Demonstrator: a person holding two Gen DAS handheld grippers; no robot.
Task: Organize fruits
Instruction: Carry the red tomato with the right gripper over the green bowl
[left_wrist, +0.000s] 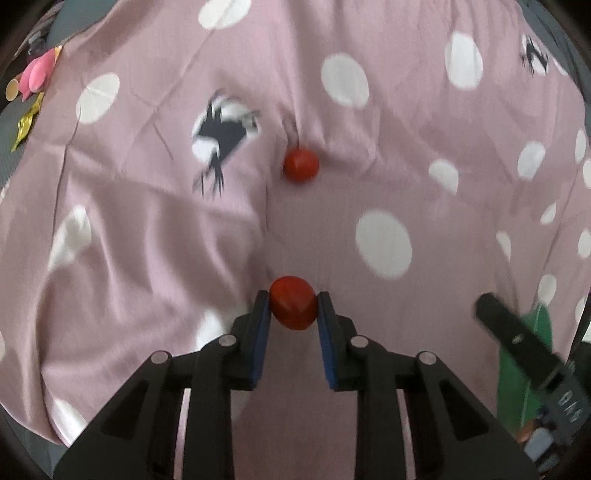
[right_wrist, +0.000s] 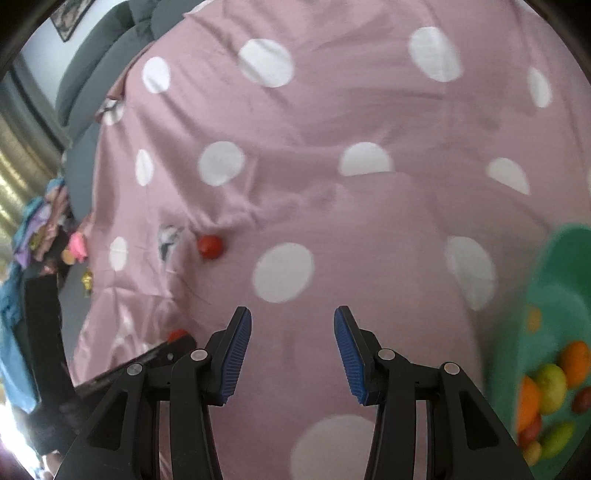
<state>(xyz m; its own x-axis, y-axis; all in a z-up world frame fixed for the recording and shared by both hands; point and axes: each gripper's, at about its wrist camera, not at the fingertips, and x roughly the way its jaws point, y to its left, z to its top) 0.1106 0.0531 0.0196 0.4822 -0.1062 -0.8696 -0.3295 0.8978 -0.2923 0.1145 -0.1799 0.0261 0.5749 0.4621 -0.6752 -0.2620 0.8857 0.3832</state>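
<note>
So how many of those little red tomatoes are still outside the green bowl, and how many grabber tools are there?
Red tomatoes outside the green bowl: 2, one held in the left gripper, one loose on the pink cloth
Grippers: 2, counting the right gripper
Total: 4

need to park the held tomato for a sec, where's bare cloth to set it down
Free: the pink cloth between the loose tomato and the green bowl, ahead of the open right tongs. Crowded: the bowl's pile of fruit. The left tongs grip the held tomato.
</note>
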